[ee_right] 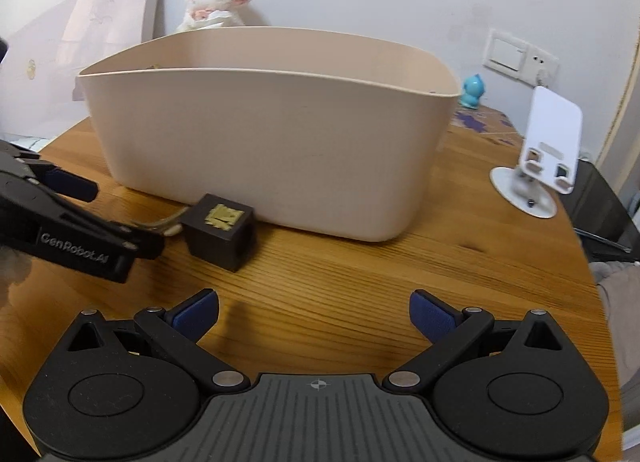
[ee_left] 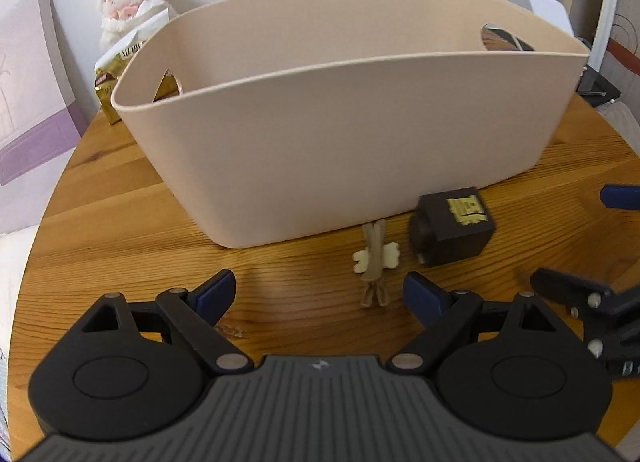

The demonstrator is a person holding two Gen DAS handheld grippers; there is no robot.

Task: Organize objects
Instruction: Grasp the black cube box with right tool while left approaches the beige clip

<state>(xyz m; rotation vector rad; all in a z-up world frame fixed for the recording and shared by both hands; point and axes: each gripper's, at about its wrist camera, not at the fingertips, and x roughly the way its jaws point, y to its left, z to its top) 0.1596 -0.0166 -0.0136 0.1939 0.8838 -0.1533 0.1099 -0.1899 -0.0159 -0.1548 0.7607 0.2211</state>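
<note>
Just in front of the basket's near wall, on the wooden table (ee_left: 120,222), lie a small beige hair clip (ee_left: 375,262) and, just to its right, a dark brown cube (ee_left: 452,226) with a gold label on top; both outside the beige basket (ee_left: 320,134), close to its foot. Left gripper (ee_left: 319,298) low over the table, jaws spread wide, holding nothing, the clip slightly right of its centre line; right gripper (ee_right: 314,316) likewise wide open and empty, the cube far-left of it. Probably best to take the clip first: shift slightly right to centre it, come down flat, close across its narrow body rather than the bow, then lift clear above the rim before crossing over; basket contents mostly hidden, perhaps something at the far-left corner.
</note>
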